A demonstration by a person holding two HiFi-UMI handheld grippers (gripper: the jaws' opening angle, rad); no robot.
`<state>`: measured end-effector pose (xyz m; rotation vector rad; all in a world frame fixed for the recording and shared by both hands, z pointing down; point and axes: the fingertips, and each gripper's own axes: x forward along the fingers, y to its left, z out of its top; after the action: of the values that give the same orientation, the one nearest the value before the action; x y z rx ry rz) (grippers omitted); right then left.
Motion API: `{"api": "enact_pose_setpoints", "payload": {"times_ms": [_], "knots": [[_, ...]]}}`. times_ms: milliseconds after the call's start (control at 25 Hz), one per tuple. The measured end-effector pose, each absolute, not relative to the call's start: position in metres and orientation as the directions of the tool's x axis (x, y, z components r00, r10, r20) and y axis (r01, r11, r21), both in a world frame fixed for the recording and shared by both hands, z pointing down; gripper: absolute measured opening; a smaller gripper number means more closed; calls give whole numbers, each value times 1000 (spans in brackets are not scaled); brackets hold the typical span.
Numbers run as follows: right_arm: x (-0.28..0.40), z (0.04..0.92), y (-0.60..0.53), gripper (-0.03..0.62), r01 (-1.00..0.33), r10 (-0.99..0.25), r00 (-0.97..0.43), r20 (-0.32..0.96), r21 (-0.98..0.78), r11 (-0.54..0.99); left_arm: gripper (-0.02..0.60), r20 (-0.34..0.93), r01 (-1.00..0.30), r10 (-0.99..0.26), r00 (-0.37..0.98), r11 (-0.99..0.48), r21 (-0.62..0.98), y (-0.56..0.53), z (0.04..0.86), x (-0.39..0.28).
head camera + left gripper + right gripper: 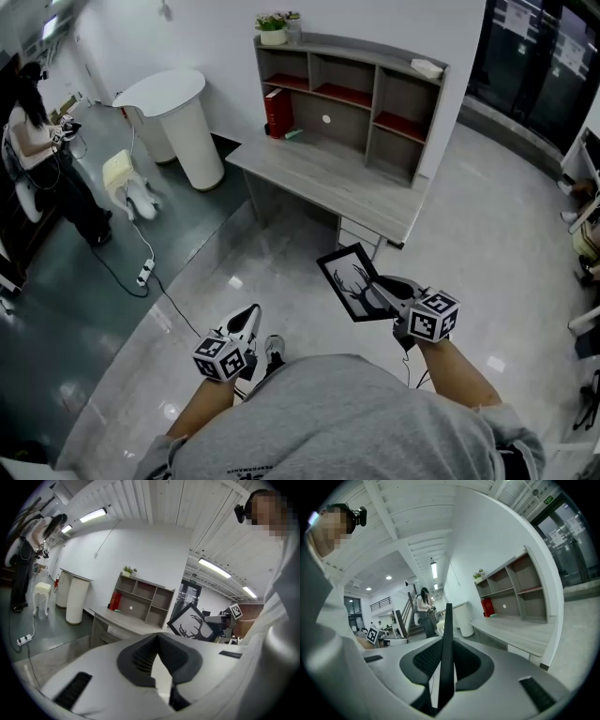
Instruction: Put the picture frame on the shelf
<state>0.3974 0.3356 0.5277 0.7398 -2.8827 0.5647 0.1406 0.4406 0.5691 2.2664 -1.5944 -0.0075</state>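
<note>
A grey desk (pixel 328 183) with a shelf (pixel 371 112) on its back edge stands against a white wall (pixel 216 37); a round white stand (pixel 178 103) sits left of it on dark floor (pixel 56 309), strip lights (pixel 214 568) overhead.

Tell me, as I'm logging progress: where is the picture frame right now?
Head view, right of centre: the picture frame is clamped in the right claw, held over the floor short of the desk, not yet on the shelf.

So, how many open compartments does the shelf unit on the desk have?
6, in the shelf unit: three columns, each with an upper and a lower compartment. The lower left one holds a red book. None seems hidden.
</note>
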Motion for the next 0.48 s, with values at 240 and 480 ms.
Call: {"api": "enact_pose_setpoints", "payload": {"times_ms": [240, 480], "knots": [[314, 519, 277, 84, -513, -480, -858, 182, -337, 790, 11, 184, -887, -893, 411, -346, 304, 364, 566, 57], [222, 496, 215, 84, -523, -499, -851, 160, -334, 784, 11, 168, -864, -866, 471, -415, 284, 292, 546, -23]]}}
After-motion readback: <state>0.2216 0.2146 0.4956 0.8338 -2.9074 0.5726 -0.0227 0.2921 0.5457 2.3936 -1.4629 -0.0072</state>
